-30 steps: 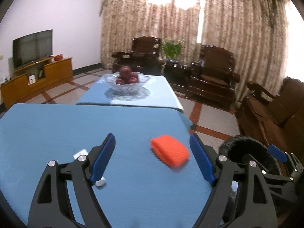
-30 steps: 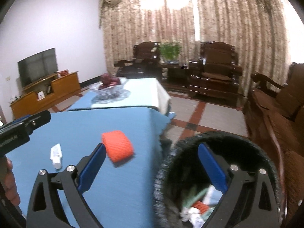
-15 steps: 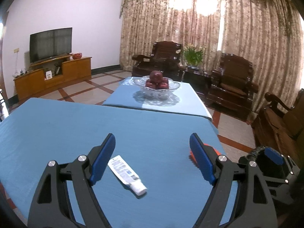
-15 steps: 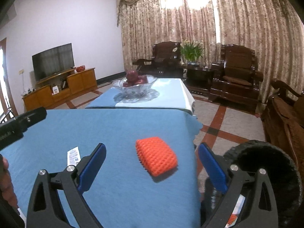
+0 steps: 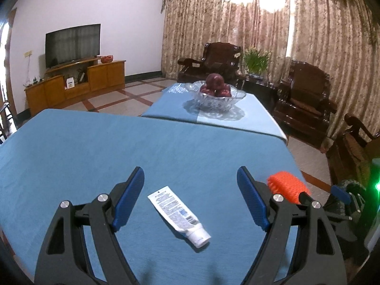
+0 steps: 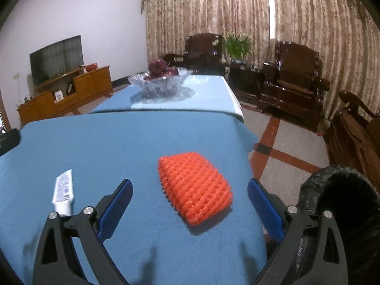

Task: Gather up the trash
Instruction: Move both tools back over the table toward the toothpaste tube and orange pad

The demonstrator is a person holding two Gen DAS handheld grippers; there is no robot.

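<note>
While both claws hover over the blue tablecloth [image 5: 95,147], the left gripper [image 5: 190,197] has its jaws spread apart around a white tube [image 5: 178,216] without touching it. Right of that tube, the right gripper [image 6: 190,206] gapes wide around an orange foam net [image 6: 193,187], empty. Further right of the tube, off the cloth's edge, stands a black-lined bin [image 6: 342,197].

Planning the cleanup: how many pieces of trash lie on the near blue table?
2: a white squeeze tube between the left gripper's open fingers, and an orange foam net ahead of the right gripper, near the table's right edge. None seems hidden.
</note>
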